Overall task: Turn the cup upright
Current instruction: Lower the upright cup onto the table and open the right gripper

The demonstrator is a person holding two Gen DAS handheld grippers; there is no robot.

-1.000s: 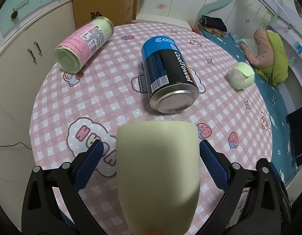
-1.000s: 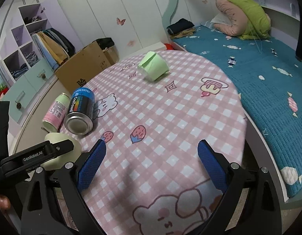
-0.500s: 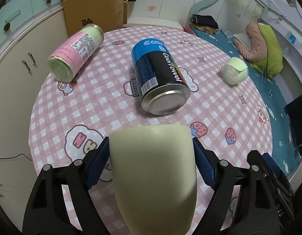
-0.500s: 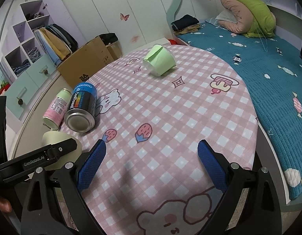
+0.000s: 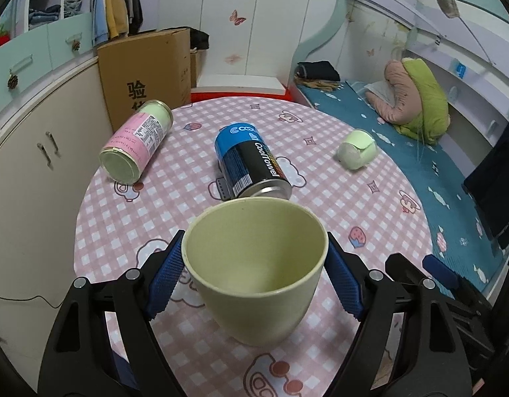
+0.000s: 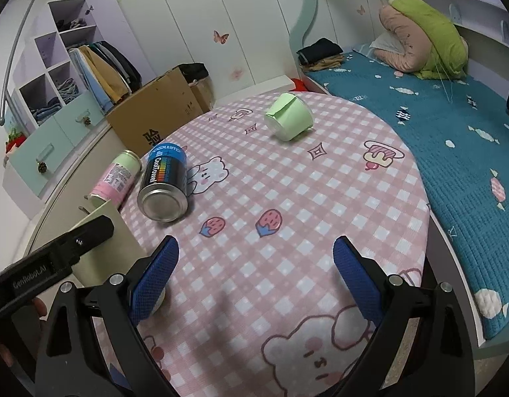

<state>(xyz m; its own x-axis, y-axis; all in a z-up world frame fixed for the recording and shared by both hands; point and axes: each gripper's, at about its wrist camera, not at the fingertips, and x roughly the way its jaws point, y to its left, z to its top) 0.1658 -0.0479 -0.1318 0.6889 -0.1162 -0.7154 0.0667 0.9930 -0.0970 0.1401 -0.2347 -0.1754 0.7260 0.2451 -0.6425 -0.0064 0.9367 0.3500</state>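
My left gripper [image 5: 254,278] is shut on a pale yellow-green cup [image 5: 257,284]. Its blue pads press the cup's two sides near the rim. The cup's mouth faces up and toward the camera, and its base is close over the pink checked tablecloth [image 5: 353,178]; I cannot tell whether it touches. In the right wrist view the cup [image 6: 112,248] shows at the left, partly behind the left gripper's black finger. My right gripper [image 6: 254,281] is open and empty above the table's near edge.
A blue and black can [image 5: 251,162] lies on its side just beyond the cup. A pink and green can [image 5: 135,142] lies at the far left. A light green cup [image 5: 357,149] lies on its side at the far right. A bed [image 6: 436,115] borders the table.
The left gripper has closed on the cup and turned it from bottom-up to mouth-up. The right gripper has stayed open and nearly still.
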